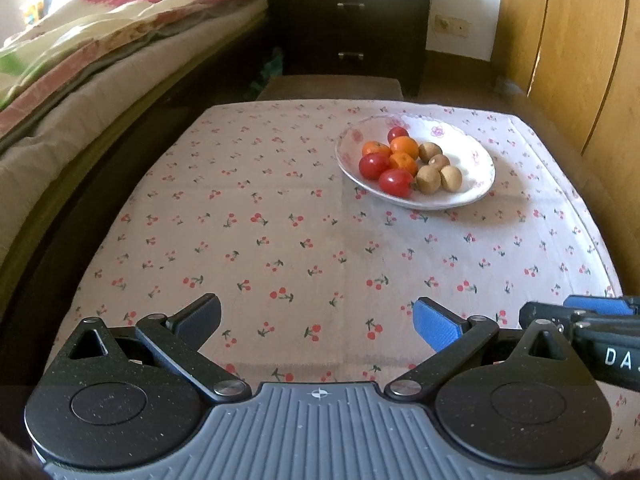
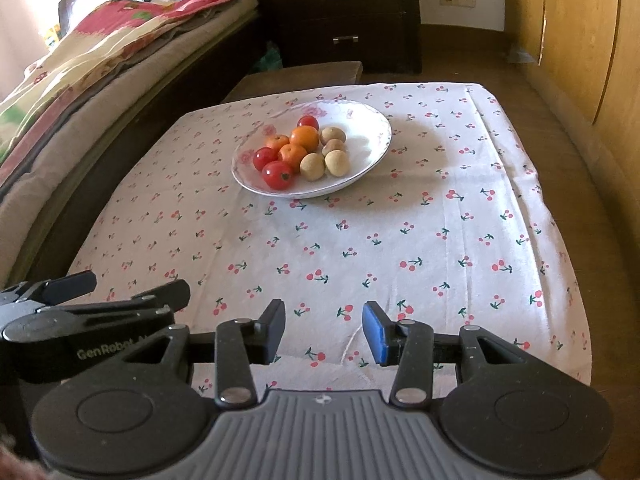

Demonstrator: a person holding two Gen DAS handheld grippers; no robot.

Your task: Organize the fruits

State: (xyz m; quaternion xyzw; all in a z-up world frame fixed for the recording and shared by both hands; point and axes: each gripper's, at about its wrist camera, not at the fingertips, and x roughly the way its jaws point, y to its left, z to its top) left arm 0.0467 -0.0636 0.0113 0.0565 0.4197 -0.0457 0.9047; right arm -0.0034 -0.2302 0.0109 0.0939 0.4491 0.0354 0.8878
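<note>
On the cherry-print tablecloth (image 2: 360, 248): one white floral plate (image 2: 372, 120), toward the far side, holding three red tomatoes (image 2: 277, 175), three oranges (image 2: 305, 137) and four brown round fruits (image 2: 312, 166), all bunched together. My left gripper (image 1: 316, 320) is spread wide, holding nothing; my right gripper (image 2: 324, 330) stands partly spread, nothing between its fingers. Both hover over the near edge, well apart from the plate. Bed (image 2: 100, 64) to the left, dark drawer chest (image 2: 344, 16) behind, wooden wardrobe (image 2: 580, 20) to the right. Cloth between grippers and plate lies bare.
</note>
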